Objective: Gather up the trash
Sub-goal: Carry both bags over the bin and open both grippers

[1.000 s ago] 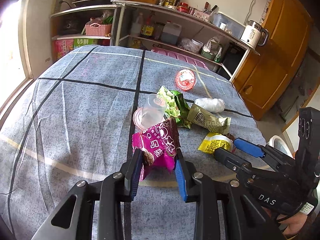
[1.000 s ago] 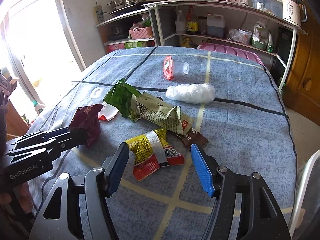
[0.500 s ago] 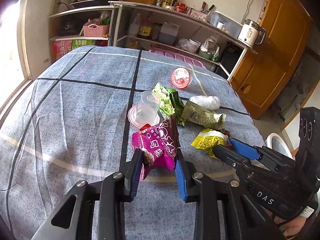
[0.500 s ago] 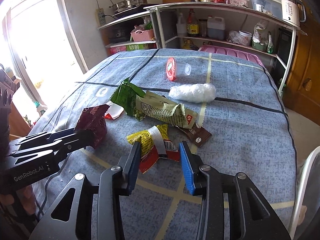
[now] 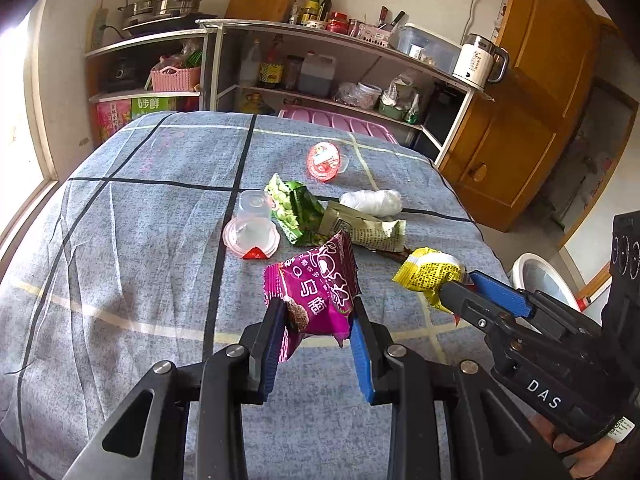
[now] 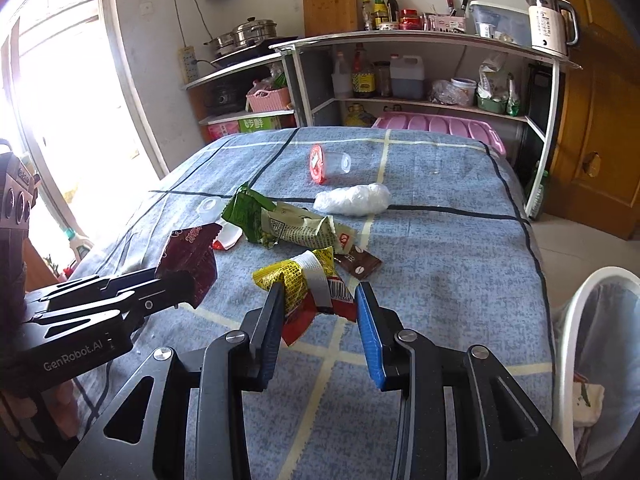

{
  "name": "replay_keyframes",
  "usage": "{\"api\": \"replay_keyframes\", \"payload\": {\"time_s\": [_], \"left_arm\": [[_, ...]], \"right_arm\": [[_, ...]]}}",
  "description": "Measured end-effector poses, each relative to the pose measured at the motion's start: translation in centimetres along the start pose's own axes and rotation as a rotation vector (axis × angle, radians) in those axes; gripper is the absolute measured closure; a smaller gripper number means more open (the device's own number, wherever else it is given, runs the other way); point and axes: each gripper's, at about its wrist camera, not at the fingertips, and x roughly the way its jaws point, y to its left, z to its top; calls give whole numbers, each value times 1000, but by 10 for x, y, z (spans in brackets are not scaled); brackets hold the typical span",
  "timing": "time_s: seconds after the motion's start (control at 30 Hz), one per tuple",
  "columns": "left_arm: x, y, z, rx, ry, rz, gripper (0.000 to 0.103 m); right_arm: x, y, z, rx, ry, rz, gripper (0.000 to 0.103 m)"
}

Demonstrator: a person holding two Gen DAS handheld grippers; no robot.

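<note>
My left gripper [image 5: 316, 304] is shut on a purple snack wrapper [image 5: 316, 280] and holds it above the blue checked tablecloth [image 5: 120, 260]. To its right, my right gripper [image 6: 320, 292] has a yellow and red wrapper [image 6: 296, 276] pinched between its blue pads, lifted off the cloth, with the jaws still closing on it. The right wrist view shows the left gripper [image 6: 176, 280] at the left with the purple wrapper [image 6: 188, 256]. Behind lie a green wrapper [image 5: 294, 208], an olive wrapper [image 5: 368, 232], a brown sachet [image 6: 358, 264], a clear cup [image 5: 252, 224], a red-lidded cup [image 5: 326, 160] and a white plastic wad [image 5: 372, 202].
A white-rimmed bin [image 6: 580, 320] stands off the table's right edge. Shelves [image 6: 420, 100] with bottles, pots and a kettle [image 6: 548, 24] run along the far wall. A bright window is at the left, a wooden door [image 5: 540, 100] at the right.
My right gripper's jaws came together on the yellow wrapper and raised it off the cloth. My left gripper rose a little with the purple wrapper still in it.
</note>
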Motion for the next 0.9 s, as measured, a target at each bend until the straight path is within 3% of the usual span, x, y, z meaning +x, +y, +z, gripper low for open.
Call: {"api": "replay_keyframes", "payload": {"time_s": [0.43, 0.9], "left_arm": [[-16, -62, -6, 95, -27, -80, 71], [-4, -164, -14, 222, 4, -217, 71]], "right_arm": [[-69, -42, -19, 100, -109, -89, 66], [-128, -108, -45, 201, -176, -250, 66]]}}
